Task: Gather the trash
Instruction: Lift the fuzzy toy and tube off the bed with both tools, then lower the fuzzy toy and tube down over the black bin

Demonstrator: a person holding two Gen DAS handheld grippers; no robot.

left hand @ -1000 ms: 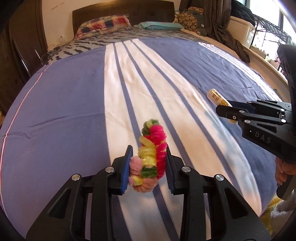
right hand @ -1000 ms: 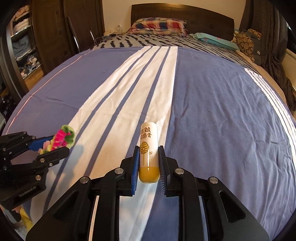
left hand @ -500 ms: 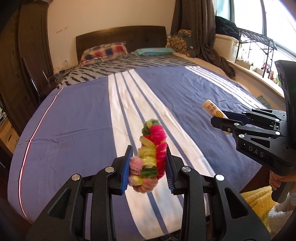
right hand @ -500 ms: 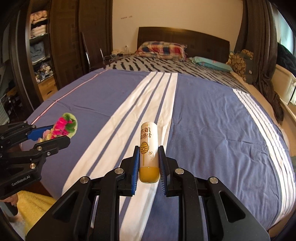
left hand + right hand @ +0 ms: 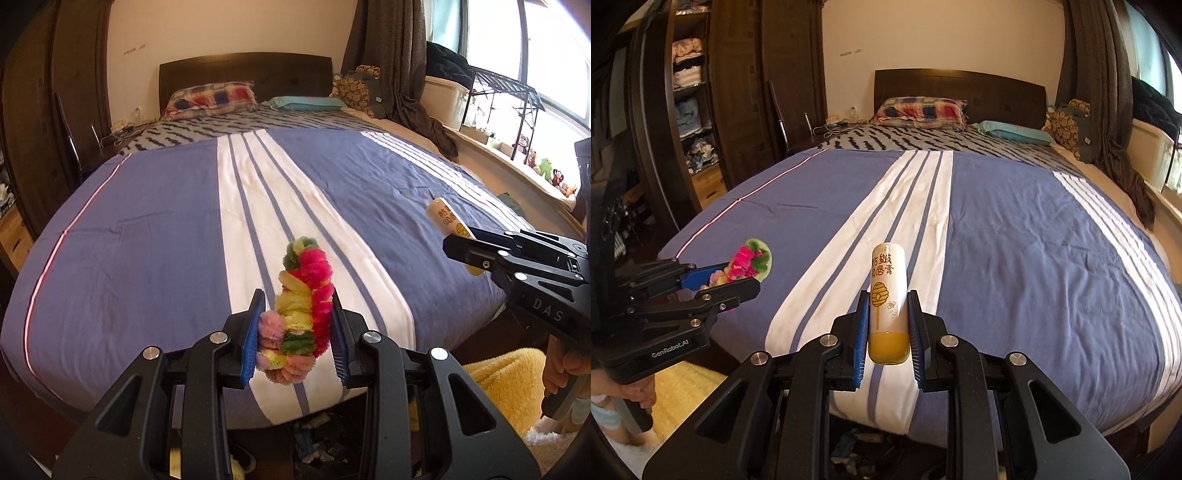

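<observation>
A: What have we got hold of?

B: Two bits of trash. The fuzzy ring of pink, yellow and green pipe-cleaner pompoms (image 5: 301, 317) is pinched upright between the blue pads of the left claw (image 5: 298, 332), which is closed partway, just enough to squeeze it. The small white cylindrical tube with a yellow base and a beehive print (image 5: 887, 302) stands between the pads of the right claw (image 5: 888, 328), closed narrow around its lower half.

A: Where are they relative to the bed?

B: Both are held up in the air, clear of the blue quilt with white stripes (image 5: 1015, 258), out near the foot end.

A: So which step is this?

B: I'd judge the pick-up is done and the carry is in hand. No bin shows in either view, so the next move calls for finding one, bringing each claw over it, and only then opening. The fuzzy ring may cling to the pads.
</observation>
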